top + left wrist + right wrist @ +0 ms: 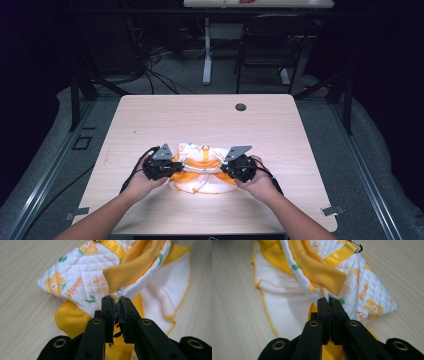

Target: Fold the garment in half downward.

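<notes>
Room: dark, with cables on the floor, a black chair [270, 45] and a second table [257, 3] behind.
Surface: pale wood-grain table [200, 120], with a round grommet [241, 107] near its far edge.
Left gripper [115, 301]: jaws drawn together on the garment's fabric, pinched just under the yellow ribbed cuff [130, 270]. In the high view the left gripper [176, 167] sits at the garment's left edge, low over the table, in the person's left hand [142, 181].
Right gripper [329, 301]: jaws pressed together on the garment's fabric, just below the other ribbed cuff [322, 271]. In the high view the right gripper [226, 169] is at the garment's right edge, in the right hand [260, 180].
Garment [202, 170]: small, bunched, white and yellow, on the near middle of the table between the two grippers.
Garment detail: quilted white panel [75, 270] printed with orange flowers, green leaves and the word "flower"; a yellow strap [339, 254] ends in a metal ring [356, 245]; plain white lining with yellow edging [284, 305] lies flat on the table below the lifted part.
Forearms: both enter from the bottom edge, angled inward toward the garment.
</notes>
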Available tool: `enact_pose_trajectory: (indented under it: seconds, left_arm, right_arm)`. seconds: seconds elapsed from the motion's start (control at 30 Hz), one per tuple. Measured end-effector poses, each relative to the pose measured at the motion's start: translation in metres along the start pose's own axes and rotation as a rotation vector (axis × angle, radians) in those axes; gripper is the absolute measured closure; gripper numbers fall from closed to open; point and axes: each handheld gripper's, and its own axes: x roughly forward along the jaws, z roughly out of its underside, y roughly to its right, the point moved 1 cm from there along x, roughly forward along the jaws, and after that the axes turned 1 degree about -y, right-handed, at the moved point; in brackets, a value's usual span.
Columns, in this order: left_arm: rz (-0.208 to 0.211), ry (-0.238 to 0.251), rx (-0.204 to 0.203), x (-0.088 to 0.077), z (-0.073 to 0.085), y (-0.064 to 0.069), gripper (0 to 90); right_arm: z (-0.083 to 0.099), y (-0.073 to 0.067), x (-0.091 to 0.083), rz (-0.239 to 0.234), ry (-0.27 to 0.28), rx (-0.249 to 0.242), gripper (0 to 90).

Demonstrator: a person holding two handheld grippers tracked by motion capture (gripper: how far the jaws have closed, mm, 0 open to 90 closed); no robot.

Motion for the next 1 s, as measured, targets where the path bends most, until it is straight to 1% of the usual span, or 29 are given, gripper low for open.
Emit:
enact_pose_trajectory:
  seconds: [0.03, 0.1, 0.17, 0.2, 0.23, 0.27, 0.3, 0.37, 0.4, 0.43, 0.47, 0.53, 0.6, 0.63, 0.67, 0.7, 0.73, 0.77, 0.8, 0.83, 0.9, 0.93, 0.97, 1.0]
  left_arm:
    - [0.000, 0.000, 0.000, 0.000, 0.000, 0.000, 80.9]
    - [0.004, 0.003, -0.003, -0.002, 0.001, 0.000, 78.7]
    - [0.001, 0.011, -0.012, -0.007, -0.002, -0.002, 76.2]
    - [0.005, 0.024, -0.015, -0.009, -0.004, -0.003, 75.3]
    - [0.005, 0.024, -0.015, -0.009, -0.004, -0.003, 74.1]
    - [0.003, 0.031, -0.018, -0.011, -0.006, -0.004, 74.1]
    - [0.004, 0.042, -0.025, -0.014, -0.009, -0.005, 72.7]
    - [-0.001, 0.063, -0.030, -0.019, -0.014, -0.009, 69.5]
    - [-0.013, 0.066, -0.032, -0.020, -0.019, -0.012, 68.1]
    - [-0.013, 0.066, -0.032, -0.020, -0.019, -0.012, 66.8]
    - [-0.024, 0.067, -0.041, -0.019, -0.022, -0.015, 65.7]
    - [-0.044, 0.069, -0.058, -0.015, -0.027, -0.019, 64.7]
    - [-0.058, 0.065, -0.069, -0.008, -0.031, -0.023, 61.7]
    - [-0.063, 0.060, -0.076, -0.004, -0.033, -0.025, 61.2]
    - [-0.065, 0.050, -0.085, 0.004, -0.035, -0.029, 60.7]
    - [-0.065, 0.050, -0.085, 0.004, -0.035, -0.029, 59.6]
    - [-0.060, 0.049, -0.094, 0.009, -0.037, -0.030, 59.6]
    - [-0.048, 0.046, -0.098, 0.016, -0.039, -0.031, 57.4]
    - [-0.035, 0.042, -0.098, 0.019, -0.039, -0.031, 56.2]
    - [-0.029, 0.032, -0.088, 0.022, -0.040, -0.030, 55.2]
    - [-0.026, 0.027, -0.084, 0.024, -0.039, -0.029, 55.1]
    - [-0.026, 0.017, -0.076, 0.026, -0.039, -0.028, 54.6]
    - [-0.017, 0.004, -0.059, 0.028, -0.038, -0.026, 54.2]
    - [-0.016, 0.004, -0.058, 0.028, -0.037, -0.025, 53.9]
  right_arm:
    - [0.001, 0.000, -0.001, -0.003, -0.009, -0.005, 85.0]
    - [0.001, -0.001, -0.003, -0.017, 0.006, 0.010, 81.0]
    - [0.001, -0.001, -0.007, -0.018, 0.033, 0.021, 78.2]
    - [0.001, -0.001, -0.009, -0.020, 0.049, 0.036, 76.0]
    - [0.000, 0.000, -0.011, -0.027, 0.062, 0.044, 75.6]
    - [0.000, 0.000, -0.011, -0.027, 0.062, 0.044, 75.6]
    - [-0.001, 0.001, -0.013, -0.020, 0.061, 0.048, 75.2]
    - [-0.004, 0.005, -0.018, -0.012, 0.083, 0.059, 73.5]
    - [-0.005, 0.006, -0.018, -0.004, 0.090, 0.068, 72.1]
    - [-0.005, 0.006, -0.018, -0.004, 0.090, 0.068, 72.1]
    - [-0.010, 0.010, -0.017, 0.014, 0.083, 0.077, 68.8]
    - [-0.011, 0.012, -0.016, 0.013, 0.082, 0.083, 67.2]
    - [-0.018, 0.020, -0.007, 0.030, 0.080, 0.113, 65.2]
    - [-0.020, 0.023, -0.005, 0.028, 0.078, 0.130, 64.2]
    - [-0.021, 0.025, -0.001, 0.027, 0.076, 0.140, 63.5]
    - [-0.021, 0.025, -0.001, 0.027, 0.076, 0.140, 63.5]
    - [-0.022, 0.026, 0.001, 0.027, 0.073, 0.143, 63.0]
    - [-0.025, 0.028, 0.008, 0.024, 0.064, 0.144, 61.5]
    - [-0.026, 0.028, 0.010, 0.025, 0.054, 0.145, 60.5]
    - [-0.026, 0.028, 0.013, 0.025, 0.049, 0.141, 59.9]
    - [-0.026, 0.028, 0.015, 0.019, 0.040, 0.143, 59.6]
    - [-0.026, 0.027, 0.017, 0.017, 0.031, 0.142, 59.2]
    - [-0.024, 0.025, 0.019, 0.013, 0.018, 0.132, 58.6]
    - [-0.023, 0.023, 0.020, 0.003, 0.019, 0.129, 58.6]
